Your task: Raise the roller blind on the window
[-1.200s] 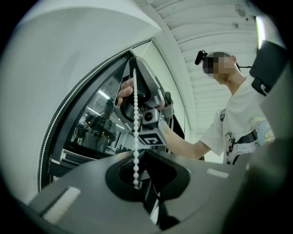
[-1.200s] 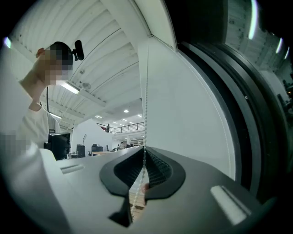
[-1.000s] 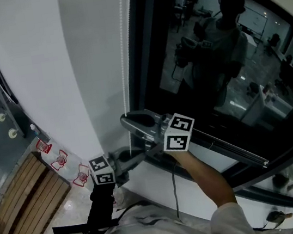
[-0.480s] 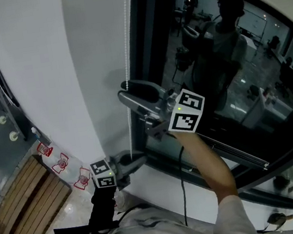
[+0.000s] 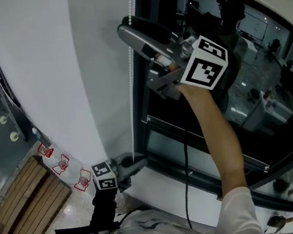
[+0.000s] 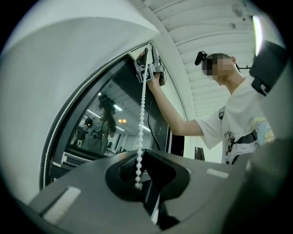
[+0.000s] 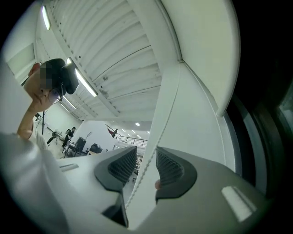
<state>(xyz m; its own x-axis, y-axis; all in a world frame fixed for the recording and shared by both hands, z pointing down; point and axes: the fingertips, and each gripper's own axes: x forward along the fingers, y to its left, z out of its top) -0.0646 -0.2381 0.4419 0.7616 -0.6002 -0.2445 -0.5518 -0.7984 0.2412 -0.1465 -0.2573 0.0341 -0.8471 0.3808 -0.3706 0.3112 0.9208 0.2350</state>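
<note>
A white bead chain (image 5: 131, 77) hangs down the left edge of the dark window (image 5: 249, 70). My right gripper (image 5: 127, 25) is high up on that chain. Its jaws have just been opening and now stand open, and the chain (image 7: 158, 132) runs through the gap between the ribbed pads (image 7: 170, 167) without being pressed. Low down by the sill, my left gripper (image 5: 140, 161) is shut on the chain. In the left gripper view the chain (image 6: 142, 114) climbs from the left gripper (image 6: 139, 183) to the right gripper (image 6: 149, 68) overhead.
A white wall (image 5: 35, 76) lies left of the window and a white sill (image 5: 163, 188) below it. A black cable (image 5: 186, 179) dangles under my right arm. Far below on the left are a wooden bench (image 5: 22, 205) and the shiny floor.
My right gripper has risen along the chain from just above the sill to high on the window frame, and its jaws have opened. The left gripper has stayed put.
</note>
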